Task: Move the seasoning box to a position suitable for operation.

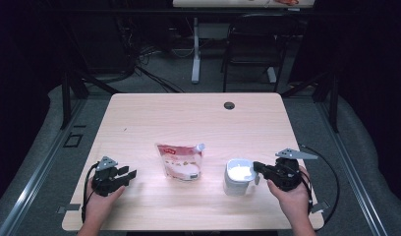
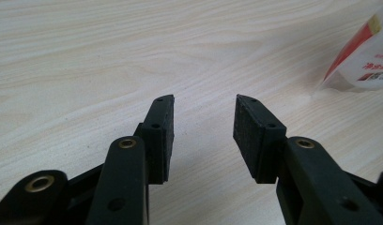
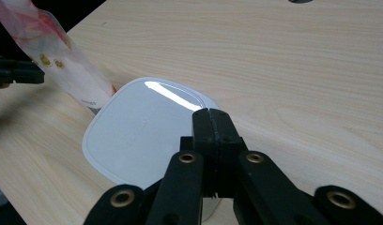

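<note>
Worktop (image 1: 198,123), high view: white lidded container (image 1: 238,176) lower right of centre, spouted refill pouch (image 1: 180,161) at centre. Right hand-held gripper (image 1: 258,169), jaws closed, empty, at container's lid edge. Left hand-held gripper (image 1: 128,174), jaws apart, empty, lower left. Step judged: lid opening; next, lift lid.

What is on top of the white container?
A closed white lid covers the white container, so its contents are hidden. The shut right gripper sits at the lid's edge.

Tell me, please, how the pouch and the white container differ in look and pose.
The pouch is flat, printed red and white with a corner spout; the white container is a plain box with a glossy lid. The shut right gripper is at the container; the pouch stands alone. Both rest on the table.
</note>
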The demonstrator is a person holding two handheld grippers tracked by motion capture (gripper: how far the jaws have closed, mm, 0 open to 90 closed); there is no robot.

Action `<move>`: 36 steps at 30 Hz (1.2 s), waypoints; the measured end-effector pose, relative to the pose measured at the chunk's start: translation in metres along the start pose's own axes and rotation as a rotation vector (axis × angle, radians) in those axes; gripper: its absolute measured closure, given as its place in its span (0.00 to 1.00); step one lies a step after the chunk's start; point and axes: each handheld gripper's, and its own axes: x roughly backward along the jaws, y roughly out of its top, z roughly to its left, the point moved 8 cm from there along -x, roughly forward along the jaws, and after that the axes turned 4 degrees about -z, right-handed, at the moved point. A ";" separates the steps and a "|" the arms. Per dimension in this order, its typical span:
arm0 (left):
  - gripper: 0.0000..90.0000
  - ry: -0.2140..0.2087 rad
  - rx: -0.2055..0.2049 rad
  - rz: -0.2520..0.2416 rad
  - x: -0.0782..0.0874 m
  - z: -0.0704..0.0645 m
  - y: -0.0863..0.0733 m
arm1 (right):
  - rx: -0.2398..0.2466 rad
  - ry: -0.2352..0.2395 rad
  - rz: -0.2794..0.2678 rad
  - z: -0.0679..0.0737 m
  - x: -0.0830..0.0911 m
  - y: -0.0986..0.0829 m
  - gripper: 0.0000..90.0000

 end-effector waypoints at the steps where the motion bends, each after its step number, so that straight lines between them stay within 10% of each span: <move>1: 0.65 0.000 0.000 0.000 0.000 0.000 0.000 | 0.000 0.000 0.000 0.000 0.000 0.000 1.00; 16: 0.64 0.001 -0.001 0.005 0.000 0.001 0.000 | -0.092 0.056 -0.031 -0.006 0.001 -0.002 1.00; 36: 0.64 0.001 0.000 0.004 0.000 0.001 0.000 | -0.097 0.059 -0.040 -0.006 0.001 -0.003 1.00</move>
